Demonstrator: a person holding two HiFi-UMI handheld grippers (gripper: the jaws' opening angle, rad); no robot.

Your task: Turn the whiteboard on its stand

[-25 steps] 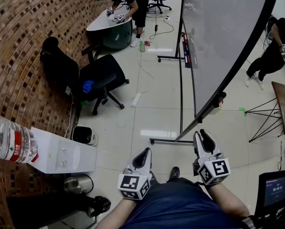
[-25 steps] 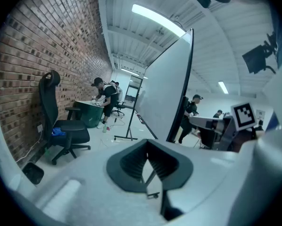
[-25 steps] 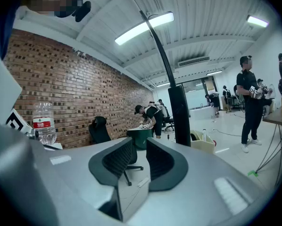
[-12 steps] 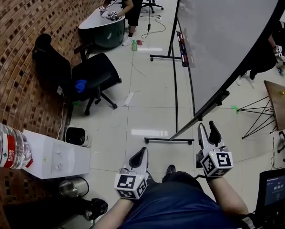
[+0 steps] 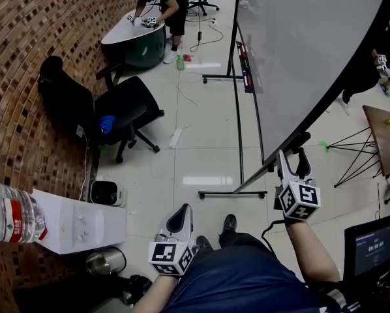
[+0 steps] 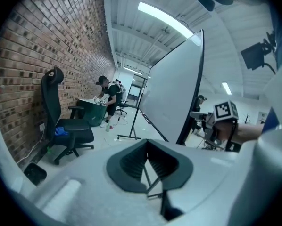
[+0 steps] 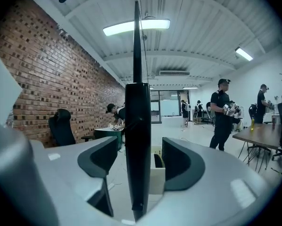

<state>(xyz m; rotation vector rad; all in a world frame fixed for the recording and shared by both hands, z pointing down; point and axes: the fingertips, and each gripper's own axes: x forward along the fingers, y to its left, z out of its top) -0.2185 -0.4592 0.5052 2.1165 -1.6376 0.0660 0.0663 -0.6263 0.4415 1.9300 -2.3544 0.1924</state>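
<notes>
At far left a clear water bottle [image 5: 11, 211] with a red label sits on a white dispenser [image 5: 84, 222]; I cannot tell how full it is; below stands a metal kettle [image 5: 105, 261], its inside not visible; the left gripper [image 5: 180, 215] is low, its jaws clenched together on nothing; the whiteboard [image 5: 299, 51] hangs tilted on its stand [image 5: 237, 116], markers in its tray [image 5: 245, 75]; the right gripper [image 5: 293, 158] is opening, the board's black lower edge between the jaws, pads apart from it.

Red-brown brick wall [image 5: 25, 44], grey whiteboard [image 5: 299, 44]
</notes>
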